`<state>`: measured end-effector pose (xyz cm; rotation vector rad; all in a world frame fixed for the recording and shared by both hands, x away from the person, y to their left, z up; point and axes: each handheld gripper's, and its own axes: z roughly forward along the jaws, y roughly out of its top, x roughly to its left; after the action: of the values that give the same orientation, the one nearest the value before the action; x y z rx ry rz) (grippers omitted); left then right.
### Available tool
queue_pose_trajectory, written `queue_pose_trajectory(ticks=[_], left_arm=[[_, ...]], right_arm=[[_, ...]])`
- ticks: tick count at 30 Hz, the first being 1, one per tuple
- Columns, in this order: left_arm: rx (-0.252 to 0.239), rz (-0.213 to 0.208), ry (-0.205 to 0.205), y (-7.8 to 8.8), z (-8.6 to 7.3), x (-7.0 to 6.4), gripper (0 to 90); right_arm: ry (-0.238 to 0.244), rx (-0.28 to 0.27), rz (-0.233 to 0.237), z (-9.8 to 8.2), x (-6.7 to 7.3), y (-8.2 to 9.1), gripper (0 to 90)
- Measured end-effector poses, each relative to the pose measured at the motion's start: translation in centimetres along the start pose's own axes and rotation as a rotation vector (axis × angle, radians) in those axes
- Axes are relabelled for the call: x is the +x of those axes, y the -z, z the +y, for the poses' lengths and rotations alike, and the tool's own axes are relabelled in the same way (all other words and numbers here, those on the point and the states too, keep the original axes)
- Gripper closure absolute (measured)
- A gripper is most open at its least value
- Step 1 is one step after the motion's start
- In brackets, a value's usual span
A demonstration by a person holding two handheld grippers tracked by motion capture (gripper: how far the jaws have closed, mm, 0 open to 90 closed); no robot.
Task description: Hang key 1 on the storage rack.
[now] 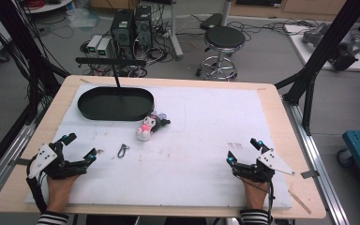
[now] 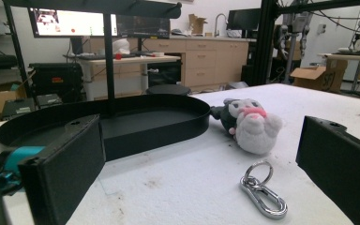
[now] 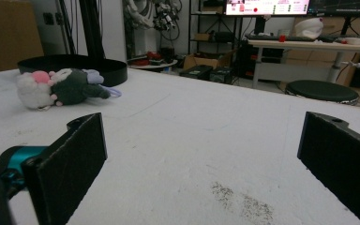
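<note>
A small plush toy in white, pink and dark grey lies on its side on the white mat, just right of a black oval tray. A silver carabiner keyring rests on the mat ahead of my left gripper, which stands open at the table's near left. From the left gripper view, the carabiner lies between the jaws and the plush toy sits beyond it beside the tray. My right gripper is open at the near right, holding nothing; its view has the plush toy far left.
The tray carries a black upright post with a crossbar. The white mat covers most of the wooden table. Behind the table stand a stool and computer towers; black frame posts flank the sides.
</note>
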<state>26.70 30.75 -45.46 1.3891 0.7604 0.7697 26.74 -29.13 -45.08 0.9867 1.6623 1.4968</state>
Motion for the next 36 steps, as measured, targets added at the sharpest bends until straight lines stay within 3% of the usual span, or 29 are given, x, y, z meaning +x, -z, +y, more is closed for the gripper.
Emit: queue_pose_trajectory(ticks=[10, 15, 21, 24, 31, 35, 36], left_arm=[[0.001, 0.007, -0.003, 0.0, 0.0, 0.0, 1.9], [0.003, 0.022, 0.017, -0.1, 0.0, 0.1, 1.9], [0.010, 0.015, 0.011, 0.0, 0.1, 0.1, 1.9], [0.046, 0.017, 0.014, 0.1, 0.3, 0.3, 1.9], [0.066, 0.012, 0.015, 0.0, 1.7, 0.6, 1.9], [0.111, 0.004, -0.004, -0.4, 2.6, 0.5, 2.0], [0.156, -0.007, -0.019, -0.9, 3.2, 0.4, 1.9]], right_arm=[[-0.002, -0.002, -0.004, 0.0, 0.1, 0.0, 0.8], [-0.022, -0.006, -0.003, 0.0, -0.2, 0.1, 0.8], [-0.004, -0.010, -0.003, 0.0, 0.0, 0.1, 0.8], [-0.017, -0.014, -0.002, -0.1, -0.1, 0.2, 0.8], [-0.018, -0.022, 0.001, -0.1, -0.2, 0.2, 0.8], [-0.023, -0.023, -0.001, -0.1, -0.2, 0.2, 0.8], [-0.022, -0.023, 0.000, -0.1, -0.2, 0.2, 0.8]])
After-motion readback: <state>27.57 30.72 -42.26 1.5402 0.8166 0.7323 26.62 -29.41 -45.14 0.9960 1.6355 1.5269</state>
